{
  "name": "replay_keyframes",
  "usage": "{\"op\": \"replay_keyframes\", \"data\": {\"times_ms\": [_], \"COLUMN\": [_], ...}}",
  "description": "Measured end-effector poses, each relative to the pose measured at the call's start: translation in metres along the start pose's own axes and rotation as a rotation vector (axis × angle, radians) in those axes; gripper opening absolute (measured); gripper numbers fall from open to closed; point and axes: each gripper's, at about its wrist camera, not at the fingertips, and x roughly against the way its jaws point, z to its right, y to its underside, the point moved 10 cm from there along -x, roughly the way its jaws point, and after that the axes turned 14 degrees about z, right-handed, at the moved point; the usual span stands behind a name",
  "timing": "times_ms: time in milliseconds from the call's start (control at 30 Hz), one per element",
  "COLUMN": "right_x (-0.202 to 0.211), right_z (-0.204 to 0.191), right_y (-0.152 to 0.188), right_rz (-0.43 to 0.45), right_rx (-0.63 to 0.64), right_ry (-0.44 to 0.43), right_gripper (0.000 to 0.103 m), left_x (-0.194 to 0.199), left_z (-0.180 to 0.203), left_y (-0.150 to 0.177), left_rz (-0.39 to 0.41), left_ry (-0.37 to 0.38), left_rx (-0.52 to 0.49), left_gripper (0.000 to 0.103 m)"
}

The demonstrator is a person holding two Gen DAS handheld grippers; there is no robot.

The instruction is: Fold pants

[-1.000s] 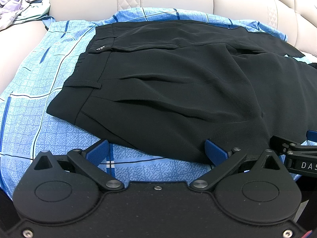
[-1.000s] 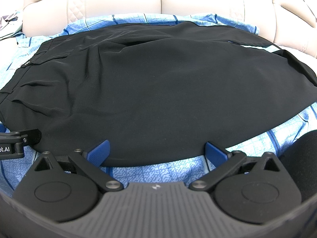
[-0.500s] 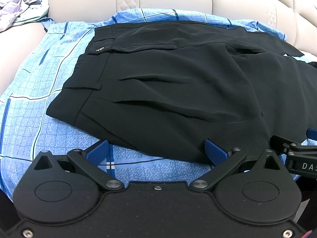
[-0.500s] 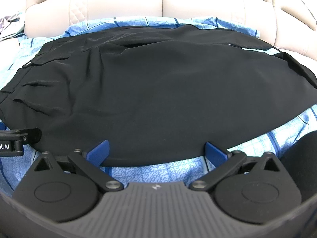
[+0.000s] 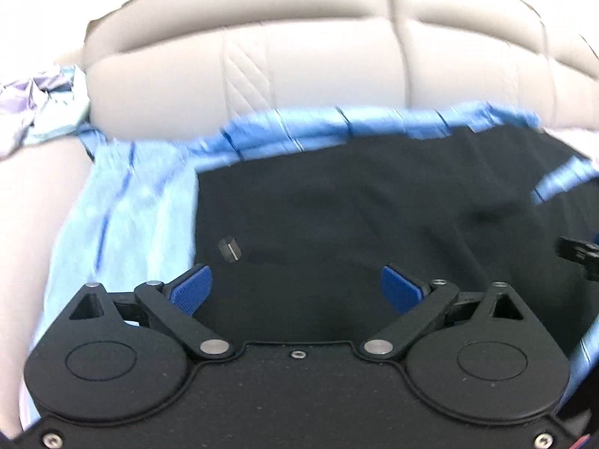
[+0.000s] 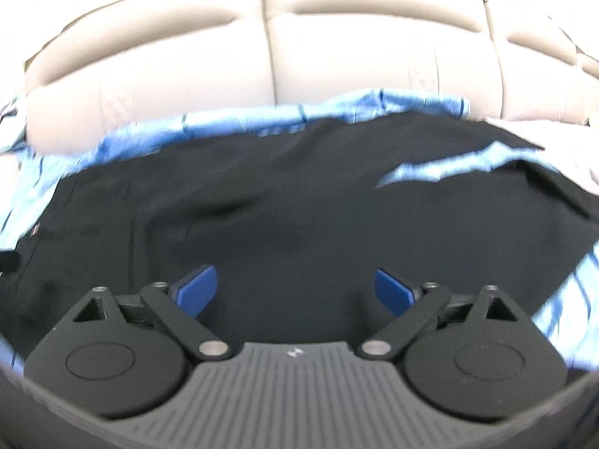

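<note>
Black pants [image 5: 355, 217] lie spread on a blue checked sheet [image 5: 123, 202] over a beige sofa; both current views are blurred. The waistband, with a small label tab [image 5: 229, 250], lies to the left. My left gripper [image 5: 295, 292] hovers open over the waist end, blue pads wide apart with nothing between them. My right gripper [image 6: 295, 290] is open too, above the middle of the pants [image 6: 299, 205]. Toward the right a strip of sheet [image 6: 449, 166] shows between the two legs. The right gripper's tip [image 5: 578, 252] shows at the left wrist view's right edge.
The beige sofa backrest [image 5: 299, 75] rises behind the sheet. A crumpled pale garment [image 5: 41, 112] lies at the far left on the cushion. The sheet's edge [image 6: 569, 299] shows at the lower right of the right wrist view.
Both grippers have moved forward over the pants and tilted up; the near hem that lay in front of the fingers is now under them. Both stay open.
</note>
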Motion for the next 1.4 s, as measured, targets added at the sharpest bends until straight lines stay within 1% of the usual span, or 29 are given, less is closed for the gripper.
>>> {"op": "replay_keyframes", "data": {"times_ms": [33,100,167,233,333,400,500,567,633,700,733,767,800,867,933,967,1033,1100,1133,1167,1200,1233,1300,1367,1400], "right_x": [-0.009,-0.029,-0.049,-0.070,-0.098,-0.112,-0.125,-0.130,-0.132,-0.132,-0.131,-0.130,-0.130,-0.128,-0.128,-0.127,-0.125,-0.125,-0.127,-0.128,-0.131,-0.133,-0.138,-0.141,-0.141], "right_z": [0.006,0.014,0.021,0.026,0.034,0.037,0.034,0.029,0.023,0.015,0.011,0.006,0.001,-0.009,-0.018,-0.021,-0.024,-0.028,-0.029,-0.031,-0.033,-0.035,-0.038,-0.043,-0.045], "right_y": [-0.008,-0.019,-0.025,-0.027,-0.026,-0.023,-0.016,-0.011,-0.007,-0.004,-0.002,0.000,0.003,0.007,0.010,0.012,0.013,0.014,0.015,0.015,0.014,0.013,0.013,0.013,0.013], "right_rz": [0.009,0.011,0.008,-0.004,-0.022,-0.020,-0.023,-0.023,-0.005,-0.004,-0.009,-0.015,-0.022,-0.025,-0.033,-0.038,-0.046,-0.053,-0.060,-0.065,-0.069,-0.072,-0.075,-0.072,-0.069], "right_rx": [-0.004,-0.017,-0.029,-0.044,-0.058,-0.042,-0.025,-0.009,0.013,0.005,-0.005,-0.010,-0.009,0.015,0.033,0.025,0.009,-0.008,-0.022,-0.035,-0.046,-0.059,-0.075,-0.062,-0.053], "right_ry": [0.002,0.007,0.009,0.006,0.014,0.018,-0.005,-0.023,-0.050,-0.101,-0.131,-0.158,-0.183,-0.217,-0.240,-0.249,-0.268,-0.293,-0.310,-0.324,-0.334,-0.343,-0.358,-0.372,-0.377], "right_gripper": [0.096,0.092,0.089,0.088,0.087,0.087,0.087,0.086,0.086,0.085,0.085,0.085,0.085,0.085,0.085,0.084,0.084,0.080,0.080,0.080,0.080,0.079,0.079,0.076,0.071], "left_x": [-0.013,-0.044,-0.078,-0.113,-0.158,-0.179,-0.202,-0.218,-0.231,-0.239,-0.241,-0.242,-0.244,-0.247,-0.246,-0.247,-0.249,-0.252,-0.254,-0.255,-0.255,-0.255,-0.252,-0.249,-0.247], "left_z": [-0.009,-0.030,-0.050,-0.071,-0.092,-0.098,-0.112,-0.120,-0.128,-0.132,-0.134,-0.133,-0.131,-0.126,-0.118,-0.115,-0.112,-0.110,-0.109,-0.108,-0.108,-0.107,-0.105,-0.104,-0.105], "left_y": [-0.007,-0.018,-0.023,-0.022,-0.015,-0.009,-0.007,-0.002,0.004,0.010,0.010,0.009,0.009,0.009,0.008,0.007,0.007,0.007,0.006,0.005,0.004,0.003,0.001,-0.001,-0.003], "left_rz": [0.001,-0.024,-0.047,-0.076,-0.120,-0.126,-0.105,-0.133,-0.163,-0.186,-0.173,-0.167,-0.167,-0.169,-0.165,-0.157,-0.154,-0.149,-0.145,-0.140,-0.137,-0.137,-0.128,-0.111,-0.100], "left_ry": [-0.010,-0.036,-0.052,-0.078,-0.128,-0.148,-0.198,-0.233,-0.239,-0.210,-0.206,-0.198,-0.186,-0.168,-0.142,-0.131,-0.115,-0.107,-0.108,-0.114,-0.129,-0.123,-0.125,-0.138,-0.148], "left_rx": [0.011,0.052,0.117,0.178,0.242,0.262,0.261,0.248,0.266,0.325,0.334,0.326,0.310,0.268,0.250,0.249,0.245,0.245,0.249,0.252,0.252,0.263,0.265,0.241,0.238], "left_gripper": [0.099,0.099,0.099,0.099,0.099,0.099,0.099,0.099,0.099,0.099,0.099,0.094,0.093,0.085,0.080,0.079,0.079,0.078,0.072,0.059,0.053,0.045,0.044,0.043,0.042]}}
